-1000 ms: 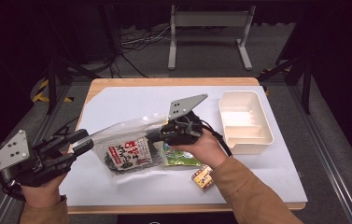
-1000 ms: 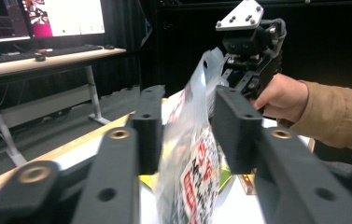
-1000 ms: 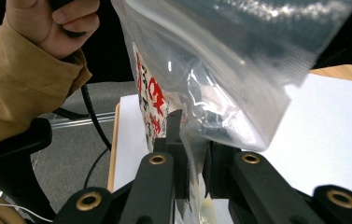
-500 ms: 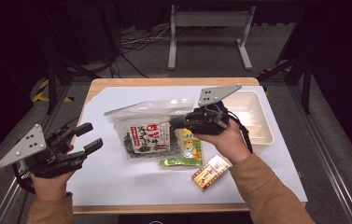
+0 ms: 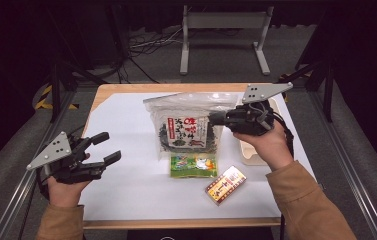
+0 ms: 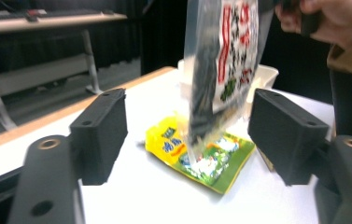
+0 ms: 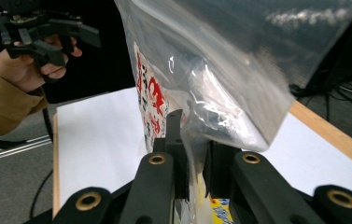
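Note:
A clear bag of dark seaweed with a red and white label hangs upright over the white table top. My right gripper is shut on the bag's right edge. In the right gripper view the bag's plastic is pinched between the jaws of my right gripper. My left gripper stands open at the table's left, apart from the bag, with nothing between its fingers. In the left gripper view the bag hangs beyond the open jaws.
A green and yellow packet lies flat just below the bag, also seen as the packet in the left gripper view. A small red and yellow box lies near the front edge. A white tray sits behind the right hand.
My right gripper has carried the bag to the right and higher, uncovering the green packet. My left gripper has come away from the bag and stands open at the left.

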Demonstrator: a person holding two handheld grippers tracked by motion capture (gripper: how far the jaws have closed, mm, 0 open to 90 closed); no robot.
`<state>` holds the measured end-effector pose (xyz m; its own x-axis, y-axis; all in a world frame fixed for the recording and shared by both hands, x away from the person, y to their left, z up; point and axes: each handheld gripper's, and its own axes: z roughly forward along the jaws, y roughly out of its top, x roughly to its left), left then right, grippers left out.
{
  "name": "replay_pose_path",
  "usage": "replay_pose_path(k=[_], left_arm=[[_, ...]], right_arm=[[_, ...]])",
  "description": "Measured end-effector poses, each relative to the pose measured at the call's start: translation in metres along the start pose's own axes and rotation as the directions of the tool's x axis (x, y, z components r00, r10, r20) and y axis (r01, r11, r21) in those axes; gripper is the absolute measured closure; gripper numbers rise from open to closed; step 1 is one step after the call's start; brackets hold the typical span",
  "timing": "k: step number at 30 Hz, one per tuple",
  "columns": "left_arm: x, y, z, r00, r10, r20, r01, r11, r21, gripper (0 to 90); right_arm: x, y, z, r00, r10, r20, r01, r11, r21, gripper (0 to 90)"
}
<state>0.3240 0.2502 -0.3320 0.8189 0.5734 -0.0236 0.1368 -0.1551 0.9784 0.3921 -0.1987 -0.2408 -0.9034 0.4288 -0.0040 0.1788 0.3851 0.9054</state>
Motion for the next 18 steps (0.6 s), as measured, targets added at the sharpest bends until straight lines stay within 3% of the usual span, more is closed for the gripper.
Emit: replay_pose_path(k=[5, 9, 18], left_arm=[[0.004, -0.010, 0.007, 0.9997, -0.010, -0.023, 0.010, 0.9999, 0.001, 23.9], [0.008, -0.019, 0.010, 0.9975, -0.008, -0.070, 0.008, 1.0000, 0.003, 22.9], [0.016, -0.034, 0.018, 0.9953, -0.040, -0.089, 0.044, 0.9981, 0.043, 19.9]], right_arm=[[-0.010, 0.000, -0.009, 0.9988, 0.004, 0.048, -0.005, 1.000, 0.014, 82.5], [-0.017, 0.000, -0.015, 0.9975, 0.010, 0.070, -0.011, 1.000, 0.013, 82.5], [-0.031, 0.003, -0.031, 0.9912, 0.024, 0.130, -0.026, 1.000, 0.010, 82.4]])
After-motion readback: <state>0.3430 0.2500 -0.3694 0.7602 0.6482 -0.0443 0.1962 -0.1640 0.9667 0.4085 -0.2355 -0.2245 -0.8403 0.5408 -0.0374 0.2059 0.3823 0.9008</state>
